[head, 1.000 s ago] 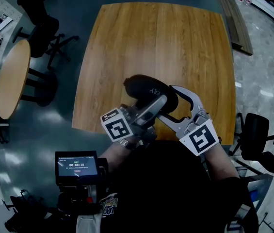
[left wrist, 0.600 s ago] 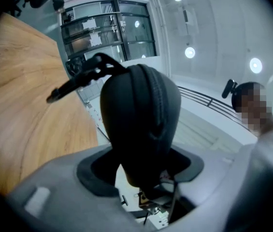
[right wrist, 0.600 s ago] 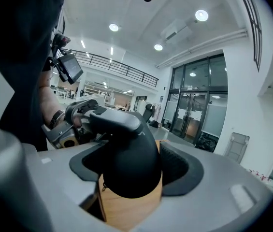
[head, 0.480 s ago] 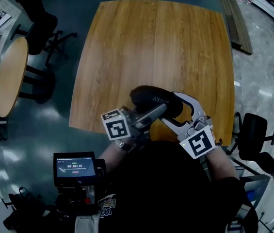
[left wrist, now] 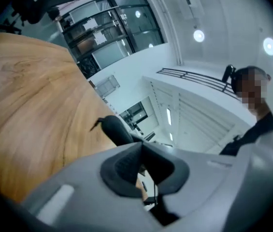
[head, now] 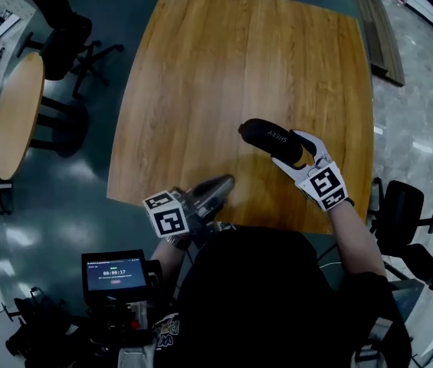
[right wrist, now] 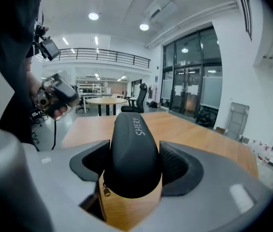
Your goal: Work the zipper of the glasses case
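Firmly clamped between the fingers [right wrist: 177, 166] of the right gripper [head: 302, 153], the black glasses case [head: 271, 142] is held over the tabletop's [head: 224, 75] near right part, with its zipper pull [right wrist: 107, 192] hanging down. The left gripper [head: 218, 184] is held by the near edge, fingers [left wrist: 122, 166] closed on nothing. A round table [head: 17, 117] and an office chair [head: 404, 221] are seen around.

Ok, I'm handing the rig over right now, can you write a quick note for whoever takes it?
Right gripper: shut on the glasses case, holding it over the near right part of the table.
Left gripper: shut, empty, by the table's near edge, apart from the case.
Done: the case is gripped. The zipper pull hangs at the case end nearest the right gripper, and the case looks closed.
Left: probably bring the left gripper to the pull, pinch it and run it along the zipper.
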The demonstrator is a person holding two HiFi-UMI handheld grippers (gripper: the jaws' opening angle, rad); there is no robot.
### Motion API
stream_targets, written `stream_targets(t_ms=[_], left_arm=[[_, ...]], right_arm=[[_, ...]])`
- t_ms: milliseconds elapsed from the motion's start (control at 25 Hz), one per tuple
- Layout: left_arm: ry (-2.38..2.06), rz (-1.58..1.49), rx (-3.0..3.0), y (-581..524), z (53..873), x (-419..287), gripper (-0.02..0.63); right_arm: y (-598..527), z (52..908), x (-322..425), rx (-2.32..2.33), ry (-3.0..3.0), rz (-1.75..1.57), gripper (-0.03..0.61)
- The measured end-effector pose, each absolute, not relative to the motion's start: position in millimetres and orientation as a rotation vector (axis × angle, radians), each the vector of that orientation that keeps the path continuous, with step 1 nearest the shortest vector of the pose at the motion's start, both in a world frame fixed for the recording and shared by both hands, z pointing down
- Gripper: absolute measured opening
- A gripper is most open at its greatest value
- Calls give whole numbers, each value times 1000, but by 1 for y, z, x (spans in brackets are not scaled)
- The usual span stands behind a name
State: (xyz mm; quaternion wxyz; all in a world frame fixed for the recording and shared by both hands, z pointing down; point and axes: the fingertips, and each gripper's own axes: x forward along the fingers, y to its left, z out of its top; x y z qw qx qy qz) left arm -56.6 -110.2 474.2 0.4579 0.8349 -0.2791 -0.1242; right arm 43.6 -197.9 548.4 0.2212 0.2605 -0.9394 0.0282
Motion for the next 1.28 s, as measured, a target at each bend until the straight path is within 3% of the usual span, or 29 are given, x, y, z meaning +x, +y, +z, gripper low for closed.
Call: stream_targets(t_ms=[320, 560, 880, 1000, 1280], left_arm=[[-661, -17, 2178, -69, 500, -17, 0], [-780, -59, 2077, -58, 513, -36, 0], [-814, -78, 2042, -57, 514, -59, 0], [-807, -77, 2057, -54, 518, -52, 0], [-760, -67, 2123, -55, 510, -60, 0]], right_arm=[[-245, 650, 19, 475, -2429, 104, 321], [-261, 674, 11, 305, -2342, 4, 324], [-269, 685, -4, 291, -2281, 23, 327], [-264, 689, 4, 282, -2260, 3, 357], [-242, 653, 20, 419, -2333, -2, 357]])
